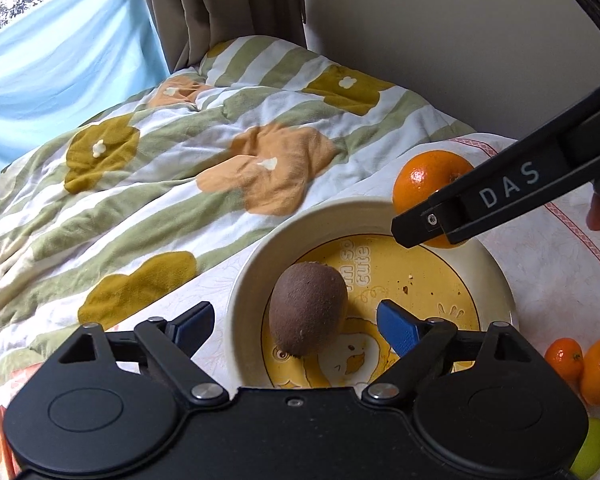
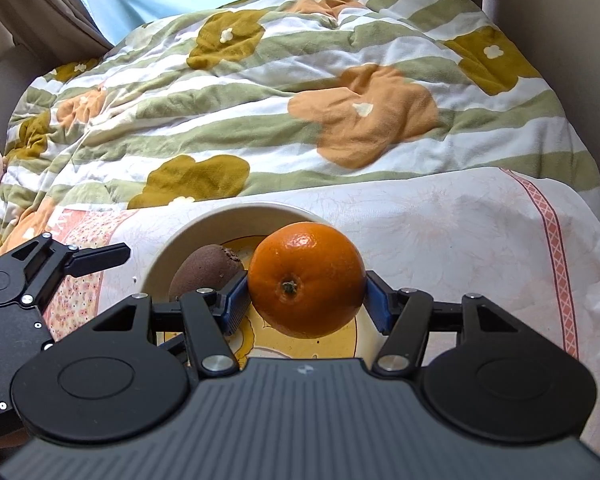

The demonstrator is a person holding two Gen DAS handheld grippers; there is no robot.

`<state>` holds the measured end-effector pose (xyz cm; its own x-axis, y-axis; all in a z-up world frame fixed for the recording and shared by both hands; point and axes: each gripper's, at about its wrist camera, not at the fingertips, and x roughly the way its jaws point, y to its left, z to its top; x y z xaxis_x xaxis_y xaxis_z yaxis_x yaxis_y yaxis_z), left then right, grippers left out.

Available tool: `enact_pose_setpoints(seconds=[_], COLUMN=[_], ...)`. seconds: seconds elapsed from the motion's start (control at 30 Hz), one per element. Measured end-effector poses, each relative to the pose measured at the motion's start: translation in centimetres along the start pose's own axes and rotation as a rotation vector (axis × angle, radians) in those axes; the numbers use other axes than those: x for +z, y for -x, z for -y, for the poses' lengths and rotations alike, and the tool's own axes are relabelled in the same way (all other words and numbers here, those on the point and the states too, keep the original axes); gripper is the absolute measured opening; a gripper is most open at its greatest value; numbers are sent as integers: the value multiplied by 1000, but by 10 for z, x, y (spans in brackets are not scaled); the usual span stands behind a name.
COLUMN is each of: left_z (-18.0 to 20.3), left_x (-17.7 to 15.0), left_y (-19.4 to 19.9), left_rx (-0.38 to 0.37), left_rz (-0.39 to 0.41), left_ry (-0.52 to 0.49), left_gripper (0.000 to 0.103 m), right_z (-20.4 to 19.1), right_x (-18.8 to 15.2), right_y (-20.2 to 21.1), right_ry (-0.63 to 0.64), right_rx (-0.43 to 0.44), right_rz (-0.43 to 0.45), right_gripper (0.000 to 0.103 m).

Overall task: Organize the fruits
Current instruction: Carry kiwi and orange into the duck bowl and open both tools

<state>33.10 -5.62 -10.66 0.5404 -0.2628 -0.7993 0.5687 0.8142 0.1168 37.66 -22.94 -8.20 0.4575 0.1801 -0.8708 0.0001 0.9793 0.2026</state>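
Note:
A brown kiwi (image 1: 307, 313) lies in a cream bowl (image 1: 252, 276) with a yellow cartoon bottom. My left gripper (image 1: 296, 326) is open around the kiwi's near end, its blue pads apart and not touching it. My right gripper (image 2: 306, 300) is shut on a large orange (image 2: 306, 278) and holds it over the bowl (image 2: 168, 248), beside the kiwi (image 2: 204, 270). In the left wrist view the orange (image 1: 428, 178) sits above the bowl's far right rim, partly hidden by the right gripper's black finger (image 1: 480, 204).
Two small oranges (image 1: 588, 364) and a green fruit (image 1: 592, 456) lie on the cloth to the right of the bowl. A flowered green-striped quilt (image 2: 300, 92) covers the bed behind. The left gripper's body (image 2: 16, 280) shows at left in the right wrist view.

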Motion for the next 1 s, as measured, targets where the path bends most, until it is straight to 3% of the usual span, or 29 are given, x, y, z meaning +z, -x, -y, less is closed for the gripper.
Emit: enact_pose_setpoints(seconds=[0.57,0.6,0.67,1.0], left_z=[-5,-5,-4,4], left_x=[-25,-26,-27,-31], left_y=[21,22,24,45], left_rx=[53,55,60,96], left_rz=[-26,-27,-29,-26], left_ry=[65,68,76,112], left_gripper=[91,91,91,91], right_z=[-18,-19,-19,-1], right_x=[-6,-6,-5,-14], right_y=[-39,-36,-31,4], right_ry=[114,122,132,93], right_rx=[-4,-10,-17,1], right_rz=[-21,2,27,70], right_gripper=[76,77,103,103])
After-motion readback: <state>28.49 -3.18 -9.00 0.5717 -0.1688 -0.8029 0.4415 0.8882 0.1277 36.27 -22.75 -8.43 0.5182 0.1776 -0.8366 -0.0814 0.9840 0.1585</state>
